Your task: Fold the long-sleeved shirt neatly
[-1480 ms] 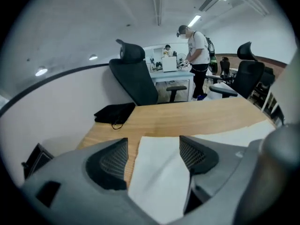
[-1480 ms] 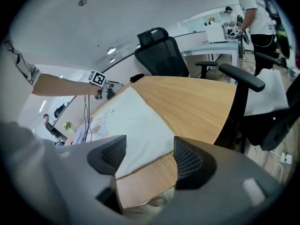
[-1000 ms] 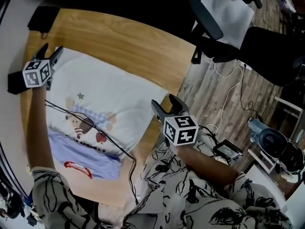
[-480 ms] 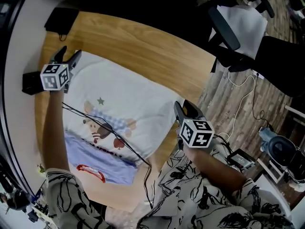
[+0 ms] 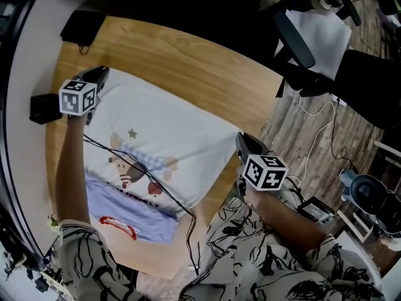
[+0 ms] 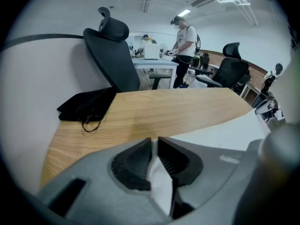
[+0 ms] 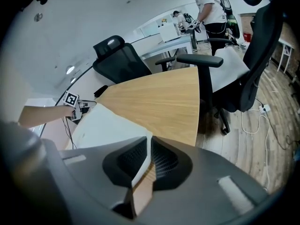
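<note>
A white long-sleeved shirt (image 5: 163,137) with a cartoon print and a pale blue lower band lies flat on the wooden table (image 5: 188,61). My left gripper (image 5: 99,74) is at the shirt's far left corner. In the left gripper view its jaws (image 6: 154,142) are closing and white cloth (image 6: 161,182) is pinched between the pads. My right gripper (image 5: 241,141) is at the shirt's right corner by the table edge. Its jaws (image 7: 149,142) are closing too, with the thin edge of the shirt (image 7: 103,125) squeezed between them.
A black pouch (image 5: 84,25) lies at the table's far left corner, and a small black box (image 5: 45,108) sits off its left edge. Thin black cables (image 5: 138,174) cross the shirt. Office chairs (image 5: 294,30) and floor cables (image 5: 313,118) stand beyond the right edge.
Both grippers' jaws have come together on the shirt's corners. The left gripper dropped slightly onto the cloth. The shirt itself still lies flat.
</note>
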`<state>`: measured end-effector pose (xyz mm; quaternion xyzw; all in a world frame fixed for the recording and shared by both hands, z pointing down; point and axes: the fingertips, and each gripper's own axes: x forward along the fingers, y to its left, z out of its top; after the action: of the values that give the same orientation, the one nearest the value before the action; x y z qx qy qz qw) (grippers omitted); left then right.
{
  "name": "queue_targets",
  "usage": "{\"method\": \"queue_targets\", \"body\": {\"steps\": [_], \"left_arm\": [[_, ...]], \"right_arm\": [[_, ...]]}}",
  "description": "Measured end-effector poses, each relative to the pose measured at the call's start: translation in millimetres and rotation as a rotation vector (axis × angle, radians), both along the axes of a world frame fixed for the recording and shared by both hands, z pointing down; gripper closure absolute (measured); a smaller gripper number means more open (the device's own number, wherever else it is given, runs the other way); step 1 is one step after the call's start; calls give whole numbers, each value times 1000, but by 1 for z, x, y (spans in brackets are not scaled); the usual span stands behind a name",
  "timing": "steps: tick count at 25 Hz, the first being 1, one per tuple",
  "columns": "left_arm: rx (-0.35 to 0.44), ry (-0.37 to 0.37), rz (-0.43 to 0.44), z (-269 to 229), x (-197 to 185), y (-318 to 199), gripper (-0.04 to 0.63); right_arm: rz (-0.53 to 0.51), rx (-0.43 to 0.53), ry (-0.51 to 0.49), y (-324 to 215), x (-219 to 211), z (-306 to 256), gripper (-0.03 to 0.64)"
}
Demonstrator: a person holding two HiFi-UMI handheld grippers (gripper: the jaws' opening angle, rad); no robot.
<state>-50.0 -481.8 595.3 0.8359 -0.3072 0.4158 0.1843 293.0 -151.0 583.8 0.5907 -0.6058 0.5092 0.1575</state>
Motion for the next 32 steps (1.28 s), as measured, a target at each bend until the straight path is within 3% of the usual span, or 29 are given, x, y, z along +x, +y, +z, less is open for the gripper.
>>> {"method": "queue_targets", "body": {"steps": [1,6,9,12,17,26,32], "left_arm": [[1,-21,11,-1,2,3,550],[85,-59,3,-35,1,5,558],[142,-55,-57,-69,-8,8,558],[187,-72,-171,-109,-34,21,558],[195,-79,-307,-167,-61,51,557],[202,-166,-362,-225,-104,116,557],[266,-71,-371,-240,-143,137,558]], "right_arm": [[0,-1,-13,1,-1,0,583],[-45,71,-70,-8,-9,-29,584],[-139,165,-87,-15,-21,-62,584],[-263,257,-137,-19,-35,-96,584],[-408,361,-208,-12,-51,-137,584],[-511,458,-253,0,-71,-186,584],[-530,566,-208,40,-107,-226,584]]}}
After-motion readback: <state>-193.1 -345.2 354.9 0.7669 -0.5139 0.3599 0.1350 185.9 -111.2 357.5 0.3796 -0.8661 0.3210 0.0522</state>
